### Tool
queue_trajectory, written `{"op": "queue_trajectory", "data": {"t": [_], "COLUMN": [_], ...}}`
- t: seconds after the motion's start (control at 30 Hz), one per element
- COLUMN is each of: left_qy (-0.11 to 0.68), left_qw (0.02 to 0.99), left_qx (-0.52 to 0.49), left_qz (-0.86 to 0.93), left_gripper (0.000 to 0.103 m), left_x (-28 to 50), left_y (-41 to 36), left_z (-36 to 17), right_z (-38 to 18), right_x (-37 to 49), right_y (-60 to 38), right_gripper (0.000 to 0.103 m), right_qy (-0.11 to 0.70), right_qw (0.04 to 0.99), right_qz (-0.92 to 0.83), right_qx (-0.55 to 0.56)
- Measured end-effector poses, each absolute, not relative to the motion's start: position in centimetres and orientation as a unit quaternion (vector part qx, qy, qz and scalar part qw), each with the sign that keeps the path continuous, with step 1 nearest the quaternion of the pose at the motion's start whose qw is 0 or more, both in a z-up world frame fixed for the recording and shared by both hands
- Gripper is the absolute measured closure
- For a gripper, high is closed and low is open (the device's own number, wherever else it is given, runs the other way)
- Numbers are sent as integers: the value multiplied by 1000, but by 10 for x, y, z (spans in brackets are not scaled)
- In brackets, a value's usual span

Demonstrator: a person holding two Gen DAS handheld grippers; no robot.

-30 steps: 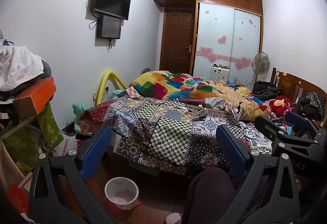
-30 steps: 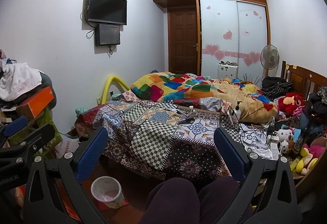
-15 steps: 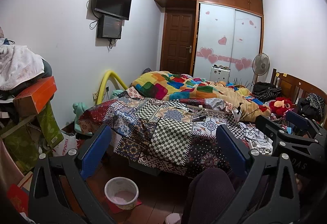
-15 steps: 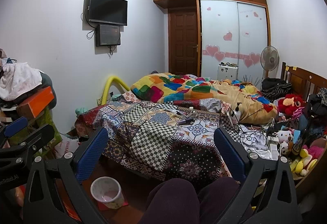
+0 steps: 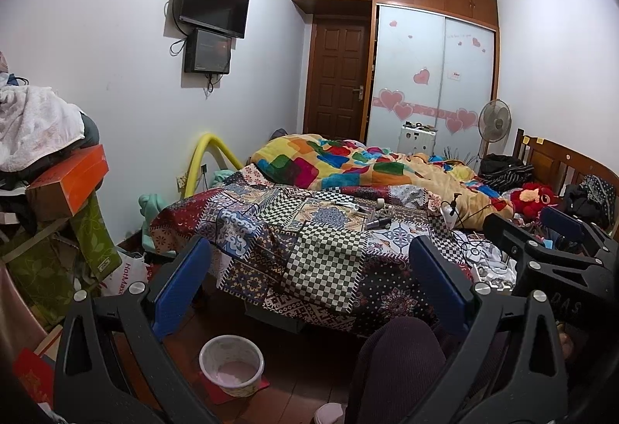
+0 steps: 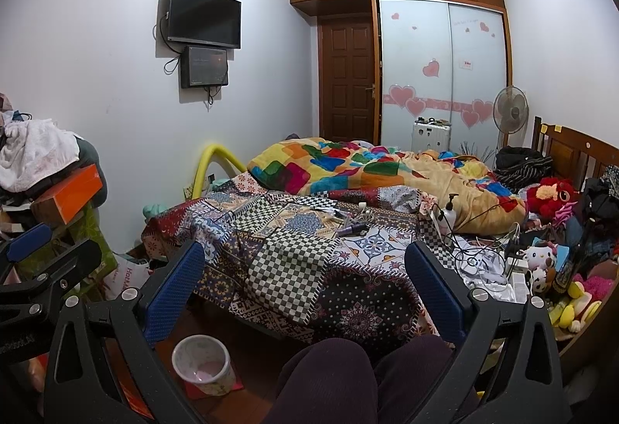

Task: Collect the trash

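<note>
both the left tool point(image 5: 309, 288) and right tool point(image 6: 305, 288) hang wide open and empty above a pale bin point(image 5: 231, 364) beside the bed point(image 6: 309, 242).

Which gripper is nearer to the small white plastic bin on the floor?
Left. The left gripper hangs almost above the small white plastic bin; the right gripper is further to its right.

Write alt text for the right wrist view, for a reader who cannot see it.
The open right gripper, blue-padded and empty, faces a cluttered bed under a patchwork quilt. A small white plastic bin stands on the floor below its left finger; the person's dark-trousered knees fill the bottom edge.
</note>
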State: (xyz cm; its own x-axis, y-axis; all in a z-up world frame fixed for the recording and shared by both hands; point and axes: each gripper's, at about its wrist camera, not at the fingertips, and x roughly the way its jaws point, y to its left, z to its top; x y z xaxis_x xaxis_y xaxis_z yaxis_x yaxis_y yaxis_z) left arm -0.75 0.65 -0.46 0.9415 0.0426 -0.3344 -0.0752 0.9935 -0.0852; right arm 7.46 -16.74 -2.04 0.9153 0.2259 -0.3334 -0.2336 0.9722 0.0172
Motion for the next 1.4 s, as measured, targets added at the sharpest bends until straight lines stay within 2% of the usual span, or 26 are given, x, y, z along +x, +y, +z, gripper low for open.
{"op": "queue_trajectory", "data": {"t": [0.47, 0.83, 1.07, 1.17, 1.23, 1.33, 1.4], "left_qy": [174, 184, 220, 238, 257, 299, 319], "left_qw": [981, 980, 973, 969, 965, 953, 947], "left_qx": [-58, -62, -71, -60, -49, -44, -46], "left_qz": [60, 45, 24, 27, 21, 2, -10], "left_gripper": [0, 0, 1, 5, 13, 19, 19], "left_x": [49, 155, 244, 279, 306, 352, 376], "left_y": [8, -3, -22, -32, -41, -54, -61], "left_z": [5, 17, -2, -17, -33, -62, -79], "right_z": [-10, -1, -16, -28, -41, -57, -69], "right_x": [119, 200, 268, 297, 319, 350, 369], "right_y": [-175, -203, -229, -240, -249, -261, -269], "right_gripper": [0, 0, 0, 0, 0, 0, 0], "right_qy": [155, 162, 196, 217, 236, 268, 285], "right_qw": [982, 984, 978, 974, 969, 961, 956], "right_qz": [100, 74, 63, 55, 56, 63, 65], "right_qx": [-27, -27, -31, -40, -42, -37, -30]}}
